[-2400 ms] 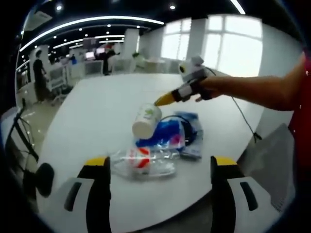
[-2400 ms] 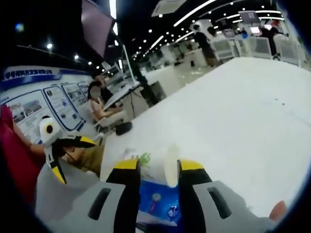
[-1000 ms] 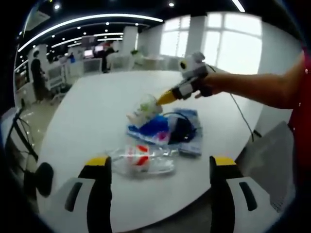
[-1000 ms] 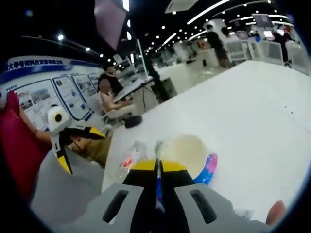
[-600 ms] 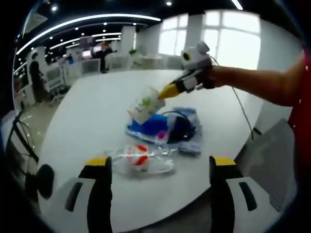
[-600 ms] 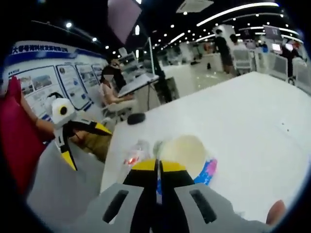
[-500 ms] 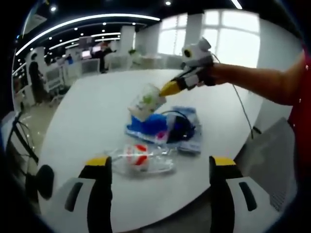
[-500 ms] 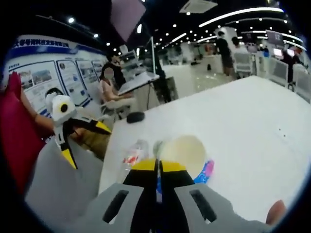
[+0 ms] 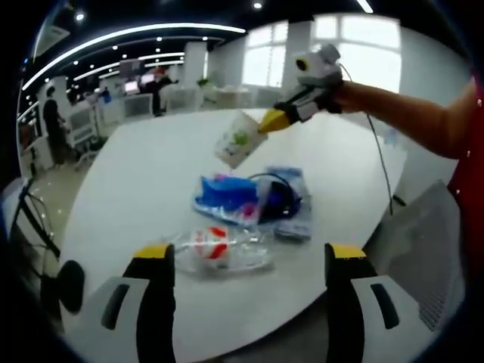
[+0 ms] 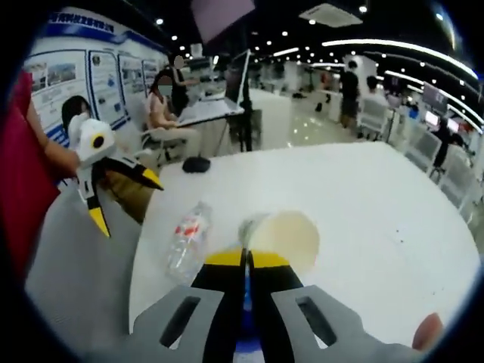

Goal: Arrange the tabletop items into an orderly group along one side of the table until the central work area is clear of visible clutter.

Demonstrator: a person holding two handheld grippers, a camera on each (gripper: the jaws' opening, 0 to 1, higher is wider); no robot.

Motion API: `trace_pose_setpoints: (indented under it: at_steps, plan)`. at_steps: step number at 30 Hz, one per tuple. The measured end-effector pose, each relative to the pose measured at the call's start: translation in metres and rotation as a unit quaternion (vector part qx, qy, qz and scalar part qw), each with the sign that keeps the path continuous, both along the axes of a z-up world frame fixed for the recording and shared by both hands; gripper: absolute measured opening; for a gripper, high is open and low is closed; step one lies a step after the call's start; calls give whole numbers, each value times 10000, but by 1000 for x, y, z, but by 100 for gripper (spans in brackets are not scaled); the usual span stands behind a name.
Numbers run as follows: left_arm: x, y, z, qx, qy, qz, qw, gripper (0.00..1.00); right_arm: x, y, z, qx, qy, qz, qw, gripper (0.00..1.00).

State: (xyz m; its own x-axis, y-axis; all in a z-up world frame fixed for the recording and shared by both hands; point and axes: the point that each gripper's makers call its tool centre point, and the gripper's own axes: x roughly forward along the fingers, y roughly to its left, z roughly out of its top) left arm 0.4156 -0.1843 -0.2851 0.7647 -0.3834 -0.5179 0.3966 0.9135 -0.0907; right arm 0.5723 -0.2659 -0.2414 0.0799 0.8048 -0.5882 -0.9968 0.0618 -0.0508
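Left gripper view has your paper cup (image 9: 236, 141) up in the air above the white table (image 9: 144, 181), tilted, pinched at its rim by your right gripper (image 9: 266, 122). From the right gripper view the jaws are pressed together on that rim, and the cup's pale inside (image 10: 281, 236) faces you just past the yellow tips.

Below the cup on the table lies a blue packet (image 9: 225, 198), touching a dark cable (image 9: 278, 198) and a flat clear-and-blue pouch (image 9: 293, 204) beside it. Nearer to you, a clear plastic bottle (image 9: 219, 249) with a red-and-white label lies on its side, close to the table's near edge; it also lies left of the cup in the right gripper view (image 10: 185, 240).

Your left gripper (image 9: 246, 261) is spread wide with nothing between the jaws, held off the near edge of the table. In the right gripper view it (image 10: 125, 197) hangs at the left with its yellow tips apart.
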Motion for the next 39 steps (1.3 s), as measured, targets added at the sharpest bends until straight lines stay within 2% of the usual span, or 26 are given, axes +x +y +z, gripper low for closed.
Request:
trace_pose_setpoints:
  at_steps: [9,13,15,16,17,18,19,21,22,25,28,31,39]
  plan:
    - [0,-1,3,-37,-65,-27,10000,77,25,1,4,-598,-787,-89,9951,1]
    - [0,-1,4,-74,-79,-27,9999,77,38,-3,-8,-1144,-1177,-166,9863,1]
    - [0,-2,4,-93,-86,-30,9999,77,45,-6,-19,-1585,-1500,-84,9759,1]
    - [0,-2,4,-95,-87,-31,9999,77,47,-11,-26,-1942,-1501,-91,9694,1]
    - [0,-2,4,-114,-95,-33,9999,77,54,-12,-29,-2292,-1920,82,9542,1]
    - [0,-1,5,-125,-97,-30,9999,77,57,-11,-30,-2443,-2087,176,9468,1]
    - [0,-1,5,-132,-102,-24,9999,76,59,-8,-34,-2577,-2093,249,9429,1]
    - [0,-1,6,-151,-114,-12,9998,76,61,1,-39,-2544,-2005,288,9457,1]
    - [0,0,6,-153,-122,-1,9998,76,62,2,-42,-2604,-1965,320,9448,1]
    - [1,1,7,-184,-143,46,9997,76,70,4,-51,-2879,-2037,431,9347,1]
    - [1,2,7,-204,-153,74,9996,76,73,5,-65,-3024,-1839,545,9337,1]
    - [1,1,7,-192,-131,63,9997,75,75,5,-74,-3190,-1824,659,9277,1]
    - [1,2,6,-165,-92,80,9998,75,73,8,-90,-3368,-1690,950,9214,1]
